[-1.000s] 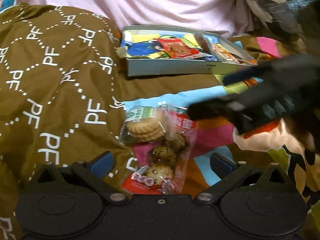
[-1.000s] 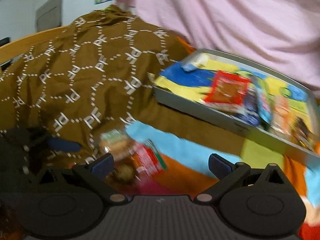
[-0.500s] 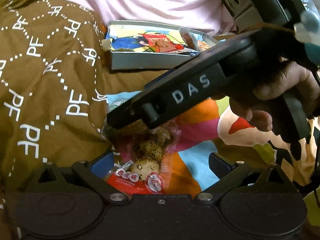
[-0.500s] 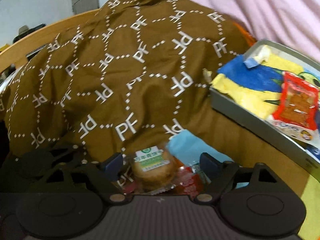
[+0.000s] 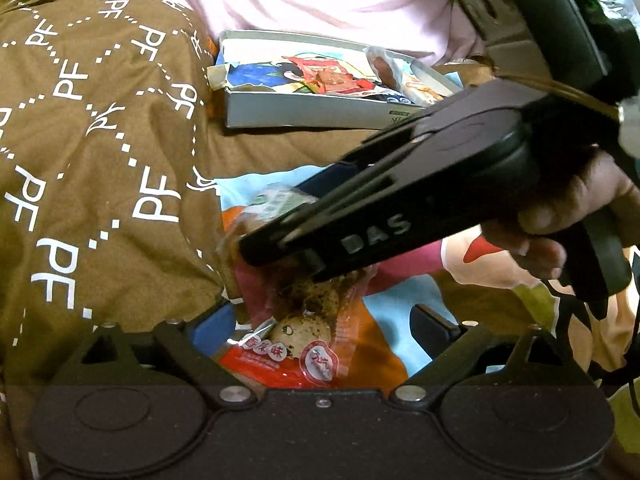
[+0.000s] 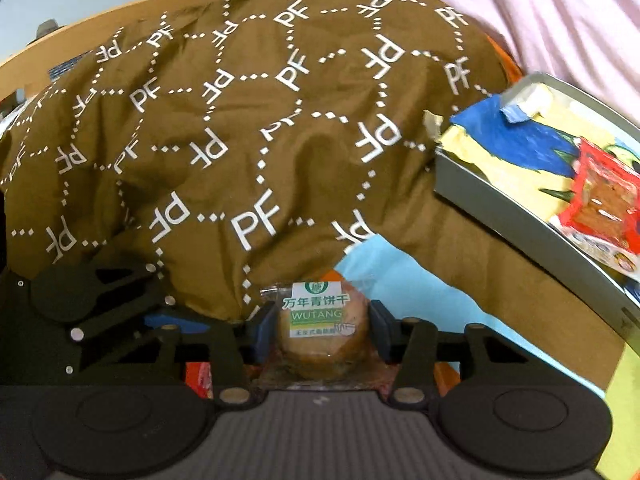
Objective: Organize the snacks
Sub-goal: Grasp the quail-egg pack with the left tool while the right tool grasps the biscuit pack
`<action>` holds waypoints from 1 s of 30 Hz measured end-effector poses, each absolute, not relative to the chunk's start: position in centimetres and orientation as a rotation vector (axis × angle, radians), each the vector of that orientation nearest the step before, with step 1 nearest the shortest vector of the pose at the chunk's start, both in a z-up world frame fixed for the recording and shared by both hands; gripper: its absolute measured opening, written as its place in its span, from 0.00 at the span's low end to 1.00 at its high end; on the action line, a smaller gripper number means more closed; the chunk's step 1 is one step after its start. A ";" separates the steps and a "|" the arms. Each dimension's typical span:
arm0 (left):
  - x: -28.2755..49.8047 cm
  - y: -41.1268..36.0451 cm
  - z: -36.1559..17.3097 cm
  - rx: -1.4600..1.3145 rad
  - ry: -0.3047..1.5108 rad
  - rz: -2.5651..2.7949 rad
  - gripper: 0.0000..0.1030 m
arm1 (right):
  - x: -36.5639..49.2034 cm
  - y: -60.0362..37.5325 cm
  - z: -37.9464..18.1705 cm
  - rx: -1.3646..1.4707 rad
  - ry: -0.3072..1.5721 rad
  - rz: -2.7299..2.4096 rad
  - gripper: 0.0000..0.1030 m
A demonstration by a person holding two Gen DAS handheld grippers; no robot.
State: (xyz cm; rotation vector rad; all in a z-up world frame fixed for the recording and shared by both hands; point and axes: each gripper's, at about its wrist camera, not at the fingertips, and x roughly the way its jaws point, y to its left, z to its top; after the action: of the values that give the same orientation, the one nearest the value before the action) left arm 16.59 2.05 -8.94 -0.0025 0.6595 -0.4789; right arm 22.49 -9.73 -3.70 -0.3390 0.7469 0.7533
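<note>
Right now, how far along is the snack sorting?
Done: a red snack packet lies in the grey box. In hand: the right gripper is closing around the biscuit pack. Left: the quail egg packet, between the open left gripper.

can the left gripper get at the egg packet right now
Probably yes: the egg packet lies between the left gripper's closing jaws. The right gripper, closing around the biscuit pack, crosses only its far end.
</note>
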 end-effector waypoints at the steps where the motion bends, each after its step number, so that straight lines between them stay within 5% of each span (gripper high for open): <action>1: 16.6 2.1 -9.0 -0.003 0.659 -0.478 0.90 | 22.4 -10.3 -3.5 -0.322 0.745 0.736 0.51; 23: 18.3 0.1 -8.6 0.080 0.722 -0.455 0.91 | 15.5 -23.4 -3.2 -0.023 0.679 0.545 0.52; 30: 19.4 -0.9 -8.0 0.106 0.759 -0.369 0.71 | 15.5 -24.6 -3.5 0.044 0.683 0.550 0.52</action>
State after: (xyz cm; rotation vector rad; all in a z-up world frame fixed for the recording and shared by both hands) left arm 19.36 -0.95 -7.96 0.1064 0.7592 -0.3693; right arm 15.51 -24.65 -3.53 0.0436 0.6826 0.5497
